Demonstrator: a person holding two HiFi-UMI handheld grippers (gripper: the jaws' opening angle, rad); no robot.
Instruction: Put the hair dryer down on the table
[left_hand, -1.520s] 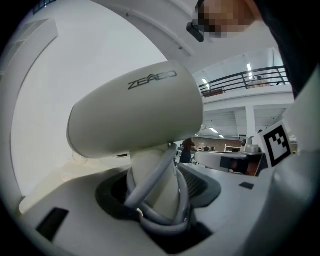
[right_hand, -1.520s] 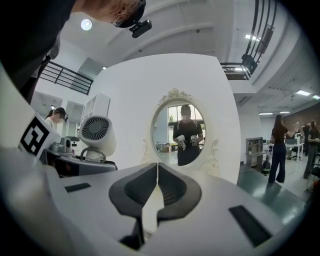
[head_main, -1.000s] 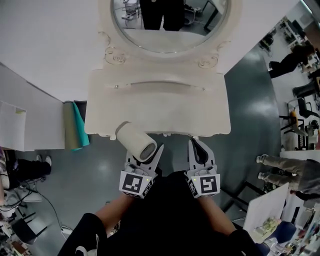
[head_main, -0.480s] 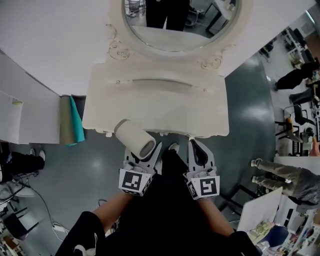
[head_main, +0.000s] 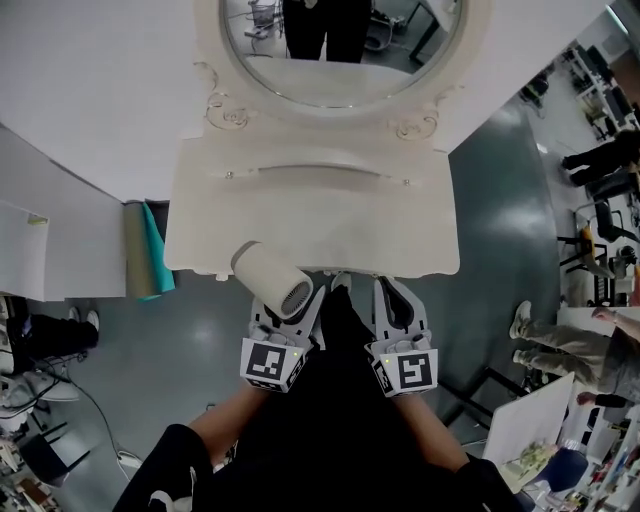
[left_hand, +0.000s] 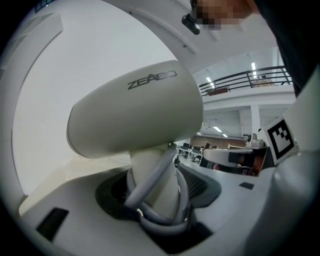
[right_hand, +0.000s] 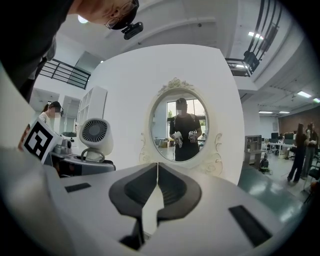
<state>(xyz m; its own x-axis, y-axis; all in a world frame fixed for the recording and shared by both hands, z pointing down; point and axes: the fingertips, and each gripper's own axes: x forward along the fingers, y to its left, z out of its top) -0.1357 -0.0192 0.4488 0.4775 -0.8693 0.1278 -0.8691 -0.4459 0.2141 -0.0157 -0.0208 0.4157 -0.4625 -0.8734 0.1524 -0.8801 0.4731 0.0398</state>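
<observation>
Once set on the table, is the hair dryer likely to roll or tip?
The hair dryer has a round barrel, so it may roll. That big barrel over a thin handle would probably tip if stood upright.

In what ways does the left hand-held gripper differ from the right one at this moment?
The left hand-held gripper grips the hair dryer by its handle; the right hand-held gripper holds nothing. The left jaws stand apart around the handle; the right jaws meet at their tips. Both point toward the white table.
</observation>
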